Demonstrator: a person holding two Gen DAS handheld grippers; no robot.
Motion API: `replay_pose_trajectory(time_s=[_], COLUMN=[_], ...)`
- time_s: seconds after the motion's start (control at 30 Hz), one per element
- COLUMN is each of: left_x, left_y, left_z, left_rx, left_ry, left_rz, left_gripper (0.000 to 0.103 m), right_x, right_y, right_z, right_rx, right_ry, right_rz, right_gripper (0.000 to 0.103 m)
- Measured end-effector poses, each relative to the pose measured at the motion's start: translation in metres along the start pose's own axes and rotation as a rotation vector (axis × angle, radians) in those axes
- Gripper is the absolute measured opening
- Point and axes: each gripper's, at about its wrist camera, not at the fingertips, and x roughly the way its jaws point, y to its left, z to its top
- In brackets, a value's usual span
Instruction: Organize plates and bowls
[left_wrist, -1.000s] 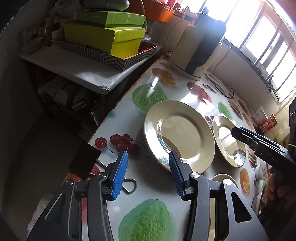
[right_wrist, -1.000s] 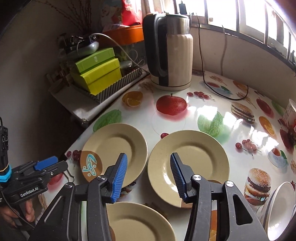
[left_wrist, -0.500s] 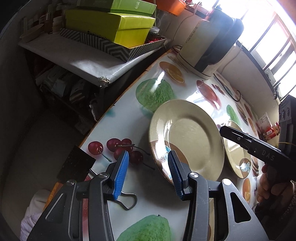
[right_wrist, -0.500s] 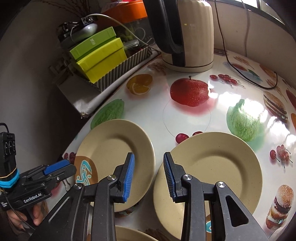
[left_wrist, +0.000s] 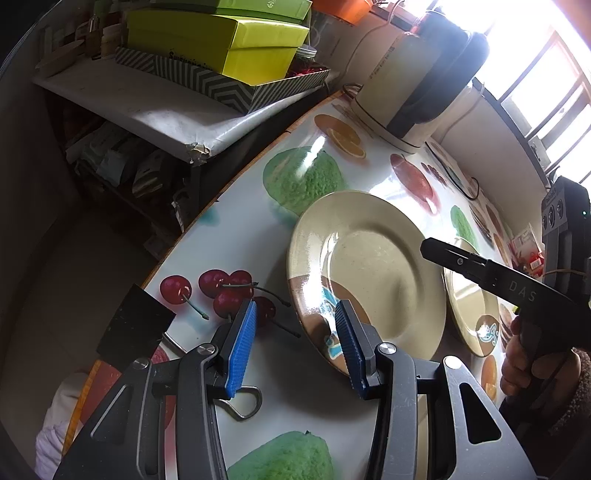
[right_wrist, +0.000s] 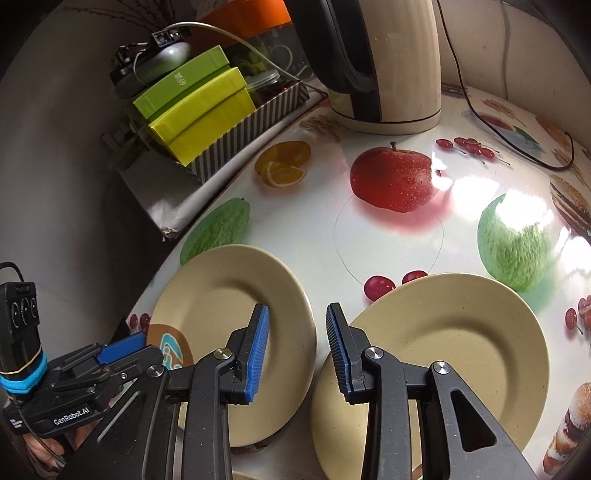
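Two beige plates lie flat on the fruit-print counter (right_wrist: 454, 206), side by side, rims close but whether they touch I can't tell. The left plate (right_wrist: 225, 295) sits near the counter's left edge; it has a brown patch w/ a teal mark on its near rim. The right plate (right_wrist: 458, 332) lies just below the printed cherries. A sliver of a third plate (right_wrist: 247, 475) shows at the bottom edge of the right wrist view.

Right gripper (right_wrist: 297, 350): jaws have just been closing, now parted w/ a gap, nothing between the blue pads. It hangs over the gap btwn the two plates, left pad above the left plate's right rim, right pad above the right plate's left rim. Contact w/ either rim: can't tell.

Left gripper (left_wrist: 295, 345): jaws released, roughly half apart. Its right pad is over the brown patch of the left plate (left_wrist: 373, 258), its left pad over the printed cherries; the plate's near-left rim falls btwn the pads but they aren't pressing on it. A metal wire loop (left_wrist: 245, 404) lies on the counter under this gripper.

Behind: cream-and-black kettle (right_wrist: 384, 62) w/ its cord on the counter, and yellow-green boxes (right_wrist: 199, 107) in a striped tray (right_wrist: 255, 118) on a side shelf. A hand (left_wrist: 524, 365) holds the right gripper's handle.
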Motion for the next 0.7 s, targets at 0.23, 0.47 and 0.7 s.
replay_pose_trajectory(time_s=[0.23,0.47,0.7], left_x=[0.0023,0.0038,0.0031], left_y=[-0.0030,-0.0065,-0.0082], left_z=[0.0013,0.0011,0.0028], left_rx=[-0.006,-0.004,-0.005], left_ry=[0.000,-0.006,-0.016], left_rz=[-0.004,0.004,0.015], left_gripper=[0.042,0.025,0.022], right_x=[0.0054,0.0088,0.0083], right_y=[0.0003,-0.0048,-0.0039], right_z=[-0.0001,-0.0017,-0.0021], right_rx=[0.004,0.042,0.045], right_ry=[0.014,0.014,0.010], right_rz=[0.011,0.032,0.027], right_gripper=[0.022,0.018,0.018])
